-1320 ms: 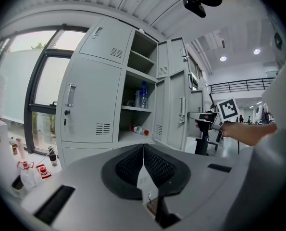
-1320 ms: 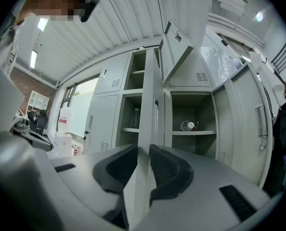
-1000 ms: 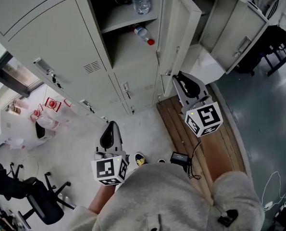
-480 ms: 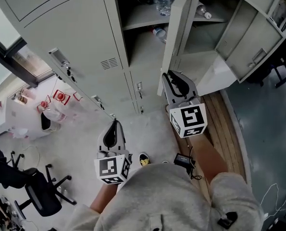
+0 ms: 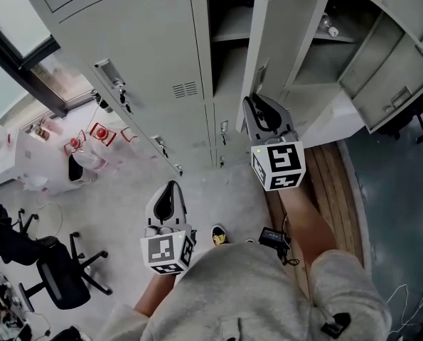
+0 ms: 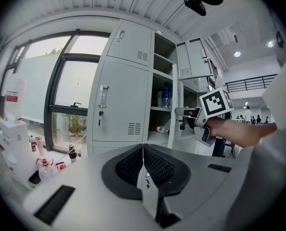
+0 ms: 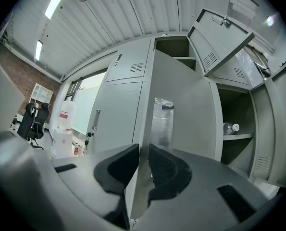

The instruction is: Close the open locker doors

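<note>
A tall grey locker door (image 5: 286,45) stands half open in front of a shelved compartment (image 5: 229,27). My right gripper (image 5: 258,107) holds the door's free edge (image 7: 143,129) between its pads; its jaws have just been closing on it. In the left gripper view the right gripper (image 6: 187,112) shows at that edge. My left gripper (image 5: 167,189) is shut on nothing and hangs lower, left of the door, pointing at the closed lockers (image 6: 121,100). More doors (image 5: 390,84) stand open at the right, and one upper door (image 7: 219,37) is swung out.
Bottles lie on shelves (image 7: 229,128) and one stands upright (image 6: 166,95). A wooden platform (image 5: 339,183) runs along the lockers at the right. A black device with a cable (image 5: 271,236) lies on the floor. An office chair (image 5: 55,275) and a cluttered white table (image 5: 76,155) stand at the left.
My right gripper has moved left with the door edge, and the door now covers more of the open compartment, hiding the bottles. The left gripper has drifted slightly.
</note>
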